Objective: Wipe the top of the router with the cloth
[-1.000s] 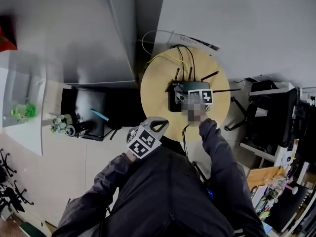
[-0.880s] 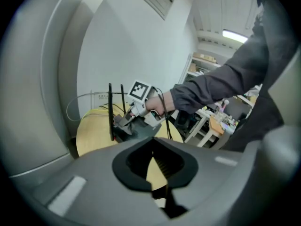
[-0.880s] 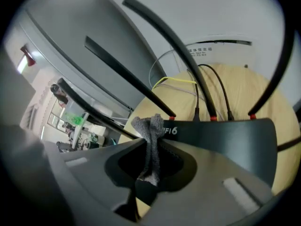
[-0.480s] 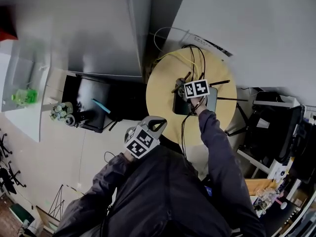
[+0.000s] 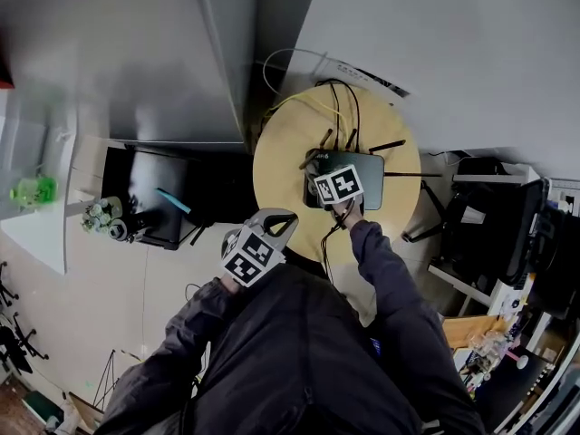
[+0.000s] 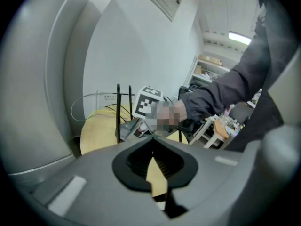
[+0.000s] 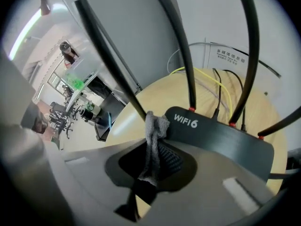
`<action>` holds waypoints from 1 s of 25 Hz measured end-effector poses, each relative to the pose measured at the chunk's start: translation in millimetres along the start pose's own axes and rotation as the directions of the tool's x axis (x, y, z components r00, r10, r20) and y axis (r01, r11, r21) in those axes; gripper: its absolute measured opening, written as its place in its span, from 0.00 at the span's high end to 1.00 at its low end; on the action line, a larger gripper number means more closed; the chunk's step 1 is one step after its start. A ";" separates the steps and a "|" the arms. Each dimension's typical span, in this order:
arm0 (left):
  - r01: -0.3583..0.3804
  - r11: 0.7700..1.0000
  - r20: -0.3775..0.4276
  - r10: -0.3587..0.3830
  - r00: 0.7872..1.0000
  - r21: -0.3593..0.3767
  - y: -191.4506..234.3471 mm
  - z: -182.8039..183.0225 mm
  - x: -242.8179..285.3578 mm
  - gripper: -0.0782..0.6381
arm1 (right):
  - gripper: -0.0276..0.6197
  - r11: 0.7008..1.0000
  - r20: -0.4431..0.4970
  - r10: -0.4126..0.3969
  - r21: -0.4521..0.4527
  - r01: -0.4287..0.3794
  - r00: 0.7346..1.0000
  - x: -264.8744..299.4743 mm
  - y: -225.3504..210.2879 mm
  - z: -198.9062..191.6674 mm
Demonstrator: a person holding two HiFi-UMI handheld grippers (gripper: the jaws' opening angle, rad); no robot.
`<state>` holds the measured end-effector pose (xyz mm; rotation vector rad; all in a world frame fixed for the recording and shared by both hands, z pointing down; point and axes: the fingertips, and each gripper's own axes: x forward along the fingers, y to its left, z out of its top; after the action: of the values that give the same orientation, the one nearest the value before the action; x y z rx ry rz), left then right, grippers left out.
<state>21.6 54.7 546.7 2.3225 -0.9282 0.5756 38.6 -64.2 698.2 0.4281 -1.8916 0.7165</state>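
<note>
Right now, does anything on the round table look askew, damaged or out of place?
Nothing stands out. The WiFi 6 router lies flat on the round table, antennas up, cables trailing off its back. The right gripper is shut on a grey cloth at the router's corner; the left gripper is shut, empty.

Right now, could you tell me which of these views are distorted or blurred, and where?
Left gripper view: heavy fisheye, dark corners, the left tongs close and soft. Right gripper view: same curve bows the antennas over the router, yet the cloth is crisp. Head view: evenly lit, upper left wall smeared.
</note>
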 end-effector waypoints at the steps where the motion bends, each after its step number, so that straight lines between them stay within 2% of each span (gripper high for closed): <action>1: 0.004 1.000 -0.001 -0.004 1.000 0.003 -0.2 0.3 0.6 0.89 | 0.89 1.000 -0.003 0.003 -0.007 -0.003 1.000 -0.6 4.0 -5.5; 11: 0.037 0.999 -0.009 -0.037 0.999 0.026 -2.6 2.9 8.8 0.89 | 0.89 0.999 -0.015 0.019 -0.037 -0.020 1.000 -5.5 30.3 -46.4; 16: 0.033 0.999 -0.010 -0.033 0.999 0.020 -1.3 2.0 9.9 0.89 | 0.89 0.995 -0.022 0.014 -0.100 -0.016 1.000 -5.5 36.9 -53.8; 22: 0.015 1.000 -0.003 -0.015 1.000 0.008 -0.2 3.4 8.5 0.89 | 0.89 0.976 0.005 -0.008 -0.219 0.009 1.000 -20.7 17.1 -32.3; 25: 0.000 1.000 0.000 0.000 1.000 -0.005 1.8 2.7 7.8 0.89 | 0.89 0.972 0.015 -0.014 -0.233 0.017 1.000 -24.4 -9.0 -13.8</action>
<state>25.9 48.2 549.8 2.3181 -0.9285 0.5726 63.6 -62.6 682.6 0.2984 -1.9548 0.4739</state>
